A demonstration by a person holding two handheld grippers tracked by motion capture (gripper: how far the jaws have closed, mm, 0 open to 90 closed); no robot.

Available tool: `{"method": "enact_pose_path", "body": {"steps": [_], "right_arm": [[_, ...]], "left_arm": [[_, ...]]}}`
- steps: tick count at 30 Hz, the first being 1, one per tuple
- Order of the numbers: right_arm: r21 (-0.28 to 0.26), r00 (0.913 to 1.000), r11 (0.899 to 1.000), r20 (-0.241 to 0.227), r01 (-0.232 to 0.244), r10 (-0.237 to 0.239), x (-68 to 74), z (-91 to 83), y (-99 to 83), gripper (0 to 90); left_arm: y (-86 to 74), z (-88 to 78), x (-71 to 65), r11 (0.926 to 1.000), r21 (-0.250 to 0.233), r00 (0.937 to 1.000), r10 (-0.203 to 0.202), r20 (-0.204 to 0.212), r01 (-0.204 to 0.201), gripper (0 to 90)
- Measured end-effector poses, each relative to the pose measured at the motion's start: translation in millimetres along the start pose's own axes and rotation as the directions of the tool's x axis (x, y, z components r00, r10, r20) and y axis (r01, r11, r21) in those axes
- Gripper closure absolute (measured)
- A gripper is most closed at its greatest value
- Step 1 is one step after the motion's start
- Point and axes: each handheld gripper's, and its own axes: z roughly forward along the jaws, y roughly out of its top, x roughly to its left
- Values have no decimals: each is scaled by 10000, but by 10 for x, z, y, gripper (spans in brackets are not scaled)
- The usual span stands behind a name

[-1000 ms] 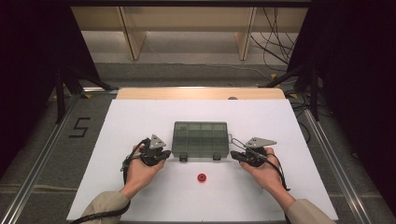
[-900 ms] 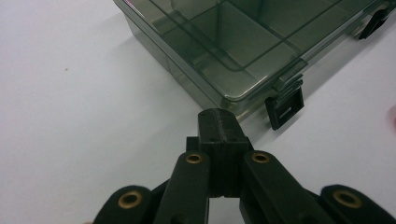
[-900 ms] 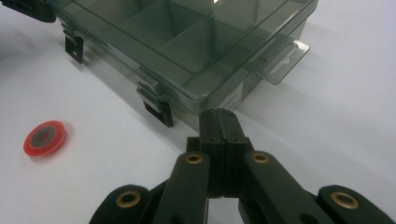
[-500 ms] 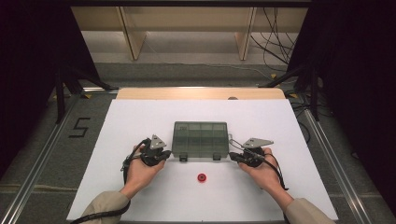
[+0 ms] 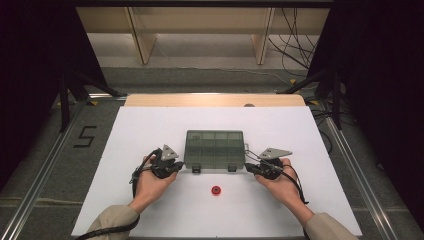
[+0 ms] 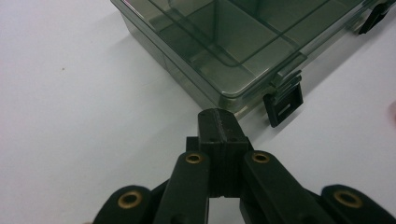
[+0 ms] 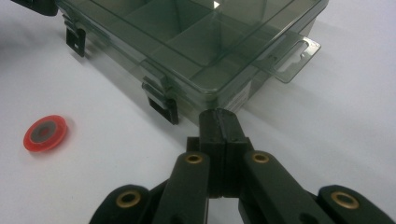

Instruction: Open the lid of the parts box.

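Note:
A smoky transparent compartment box (image 5: 214, 148) lies closed on the white table, its two black latches hanging down at the near side. My left gripper (image 5: 179, 165) rests at the box's near left corner (image 6: 233, 95), jaws shut with nothing between them, tips (image 6: 218, 116) almost at the corner. My right gripper (image 5: 248, 167) sits at the near right corner (image 7: 219, 95), also shut and empty, tips (image 7: 219, 116) close to the box wall. A small red disc (image 5: 216, 190) with a grey centre lies on the table in front of the box, between the two hands, and it appears as the red disc (image 7: 45, 133) in the right gripper view.
The white table top (image 5: 150, 125) has a wooden strip (image 5: 215, 100) along its far edge. A hang tab (image 7: 299, 56) sticks out from the box's right end. Dark curtains and stands flank the table; cables lie on the floor at the back right.

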Motion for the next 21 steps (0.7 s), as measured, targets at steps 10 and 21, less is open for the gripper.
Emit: {"method": "enact_pose_path", "body": {"steps": [10, 21], "right_arm": [[125, 9999, 9999, -33, -117, 117, 16, -8, 2, 900], [-137, 9999, 9999, 73, 100, -99, 5, -9, 6, 900]], "left_arm": [[12, 4, -68, 9994, -278, 9996, 185, -204, -190, 900], [11, -4, -74, 9987, -382, 9987, 323, -386, -337, 900]]}}
